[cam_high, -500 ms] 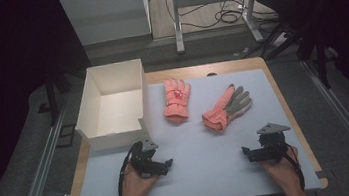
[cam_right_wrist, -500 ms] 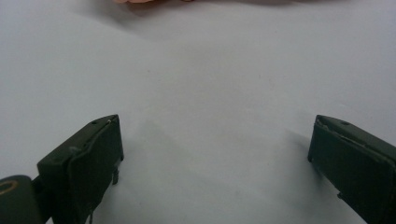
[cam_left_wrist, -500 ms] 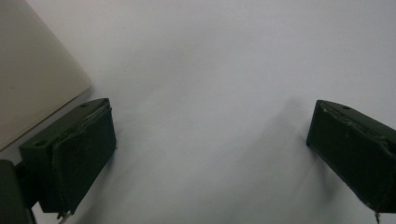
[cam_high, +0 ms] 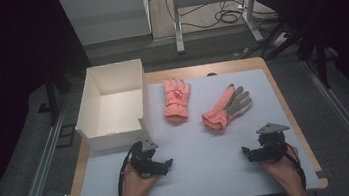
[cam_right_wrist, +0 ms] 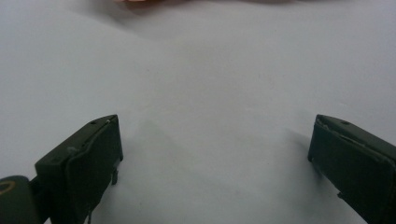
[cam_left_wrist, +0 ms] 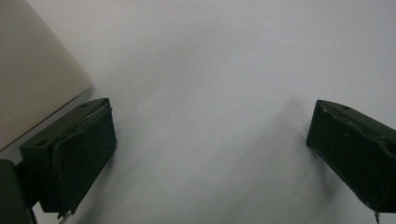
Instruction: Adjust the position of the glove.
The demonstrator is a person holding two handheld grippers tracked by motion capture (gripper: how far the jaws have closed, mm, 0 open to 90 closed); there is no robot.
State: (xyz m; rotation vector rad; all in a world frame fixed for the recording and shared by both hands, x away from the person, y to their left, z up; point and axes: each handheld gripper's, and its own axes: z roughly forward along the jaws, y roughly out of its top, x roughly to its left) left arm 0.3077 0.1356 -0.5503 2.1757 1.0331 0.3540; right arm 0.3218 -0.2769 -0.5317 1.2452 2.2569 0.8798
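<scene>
Currently both hand-held grippers, left (cam_high: pixel 169 163) and right (cam_high: pixel 244 150), stand jaws apart, empty, on the white bench (cam_high: pixel 212 174). Two orange knitted gloves (cam_high: pixel 177 100) (cam_high: pixel 224 108) lie beyond, unobstructed; open white cardboard box (cam_high: pixel 113 105) just beside the left.

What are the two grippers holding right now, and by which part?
Nothing. The left gripper and right gripper both have open jaws with bare table between them. The two gloves lie untouched farther up.
</scene>
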